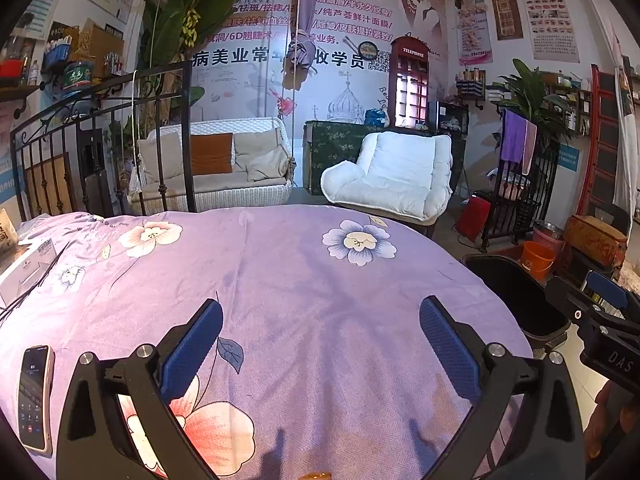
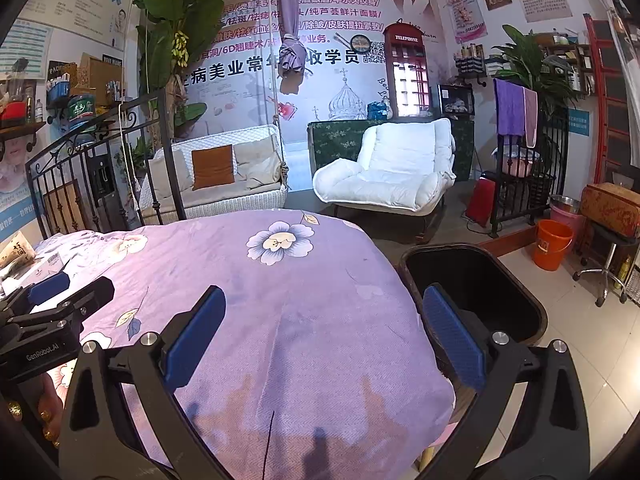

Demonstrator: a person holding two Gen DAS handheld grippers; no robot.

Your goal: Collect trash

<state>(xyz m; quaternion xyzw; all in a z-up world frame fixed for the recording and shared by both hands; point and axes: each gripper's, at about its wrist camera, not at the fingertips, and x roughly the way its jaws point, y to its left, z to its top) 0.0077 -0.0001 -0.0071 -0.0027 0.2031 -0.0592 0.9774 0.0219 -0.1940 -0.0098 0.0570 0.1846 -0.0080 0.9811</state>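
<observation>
Hovering apart and empty over the purple floral table [image 1: 304, 280], both tongs, left tongs [image 1: 320, 344] and right tongs [image 2: 322, 336], leave collecting seemingly unstarted: paper scraps [image 1: 24, 264] lie far left, the black bin [image 2: 476, 284] waits just right.

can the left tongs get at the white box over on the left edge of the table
Probably yes: the left tongs are open and empty, and only bare purple cloth lies between them and the white box.
</observation>
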